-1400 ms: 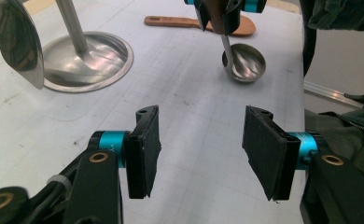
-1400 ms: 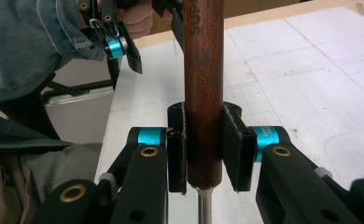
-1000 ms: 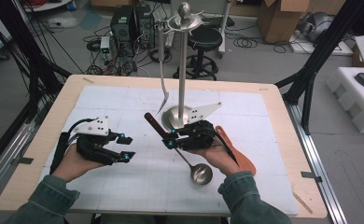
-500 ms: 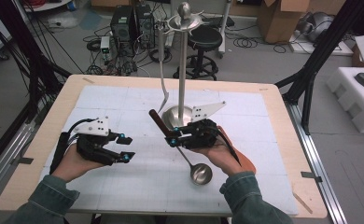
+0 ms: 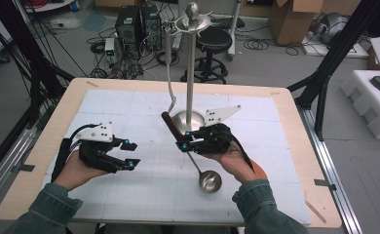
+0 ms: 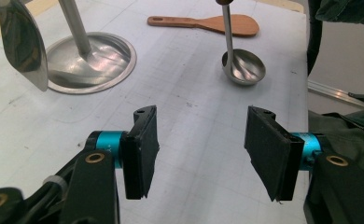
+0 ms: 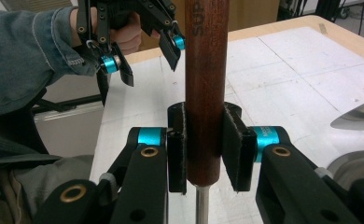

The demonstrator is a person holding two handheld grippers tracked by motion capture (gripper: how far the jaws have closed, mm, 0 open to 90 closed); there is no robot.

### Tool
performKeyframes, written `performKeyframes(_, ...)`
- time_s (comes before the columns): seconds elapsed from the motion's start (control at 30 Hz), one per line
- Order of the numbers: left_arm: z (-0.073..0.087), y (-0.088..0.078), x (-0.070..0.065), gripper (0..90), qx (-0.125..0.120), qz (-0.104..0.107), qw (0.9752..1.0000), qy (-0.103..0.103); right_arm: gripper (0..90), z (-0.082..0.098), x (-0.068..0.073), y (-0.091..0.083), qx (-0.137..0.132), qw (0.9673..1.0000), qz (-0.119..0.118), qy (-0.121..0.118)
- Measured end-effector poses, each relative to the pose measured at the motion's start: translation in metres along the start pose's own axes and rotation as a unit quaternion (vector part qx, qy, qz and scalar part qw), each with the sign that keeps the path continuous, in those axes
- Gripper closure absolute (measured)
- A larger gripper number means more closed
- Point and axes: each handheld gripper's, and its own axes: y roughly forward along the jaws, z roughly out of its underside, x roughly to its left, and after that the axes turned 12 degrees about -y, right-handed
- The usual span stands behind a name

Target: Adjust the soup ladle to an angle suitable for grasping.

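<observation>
A steel ladle with a dark wooden handle [image 5: 170, 125] lies slanted on the white mat, its bowl [image 5: 210, 181] resting near the front. My right gripper [image 5: 183, 139] is shut on that handle [image 7: 206, 88], pads pressed on both sides, just in front of the utensil stand's base [image 5: 188, 120]. The ladle bowl [image 6: 243, 66] touches the mat. My left gripper [image 5: 128, 155] hovers to the left, open, with nothing between its fingers [image 6: 140, 151]. It also appears beyond the handle as the left gripper [image 7: 143, 51].
The stand's pole [image 5: 191, 73] rises to a hooked top, and a shiny utensil [image 5: 170, 100] hangs from it, blade [image 6: 24, 44] close above the mat. A wooden spatula [image 6: 208, 23] lies beyond the ladle. The table edge [image 5: 305, 146] runs at the right.
The ladle's handle end has swung slightly right and away with my right gripper, while its bowl stayed in place. The left gripper has not moved.
</observation>
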Motion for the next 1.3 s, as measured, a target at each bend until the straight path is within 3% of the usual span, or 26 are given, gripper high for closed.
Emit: performKeyframes(1.3,0.005,-0.003,0.001,41.4,-0.005,-0.007,1.0,-0.005,74.0,0.002,0.002,-0.026,-0.015,0.9998,0.008,-0.009)
